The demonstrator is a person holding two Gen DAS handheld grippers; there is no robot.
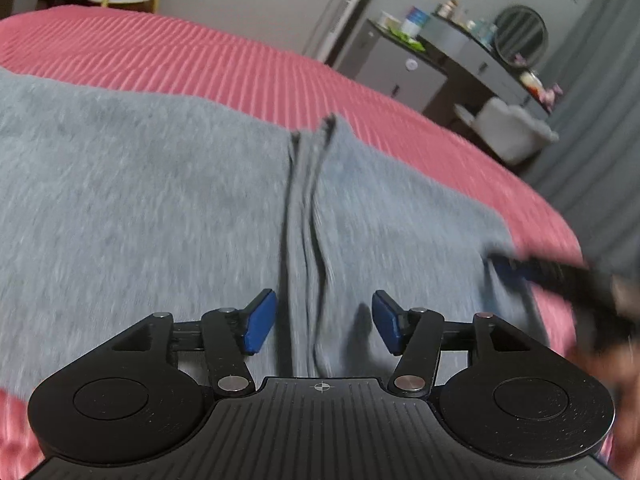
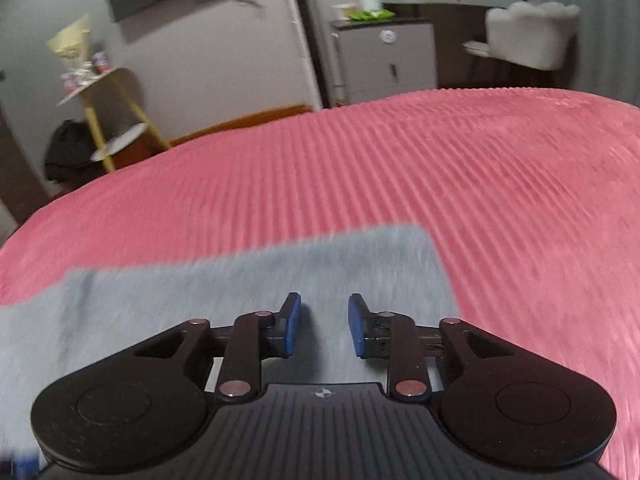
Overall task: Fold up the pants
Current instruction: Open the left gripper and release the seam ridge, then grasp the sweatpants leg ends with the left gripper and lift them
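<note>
A: On the pink ribbed bedspread (image 1: 224, 60), the grey pants (image 1: 140, 200) lie spread flat, and your left gripper (image 1: 324, 326) hangs just above them with its jaws wide apart, holding nothing.

B: What sits between the blue pads (image 1: 260, 322)?

A: A raised ridge of folded cloth (image 1: 310, 220) runs away from you, straight down the middle of the gap. Whether the pads touch the fabric, you cannot tell; the picture is smeared.

B: And your other hand?

A: Your right gripper (image 2: 324, 330) is also over the pants (image 2: 240, 280), jaws parted at a moderate gap, nothing between them. Ahead of it the grey cloth ends in a straight edge with a square corner (image 2: 420, 232), and beyond that is bare bedspread (image 2: 440, 168).

B: Do the two views meet?

A: In the left wrist view a blurred dark shape with a blue tip (image 1: 508, 264) reaches in from the right at the pants' edge; it is likely your right gripper, but it is too smeared to be sure.

B: Anything past the bed?

A: A grey cabinet (image 2: 384, 60) and a white chair (image 2: 528, 36) stand well apart from it.
</note>
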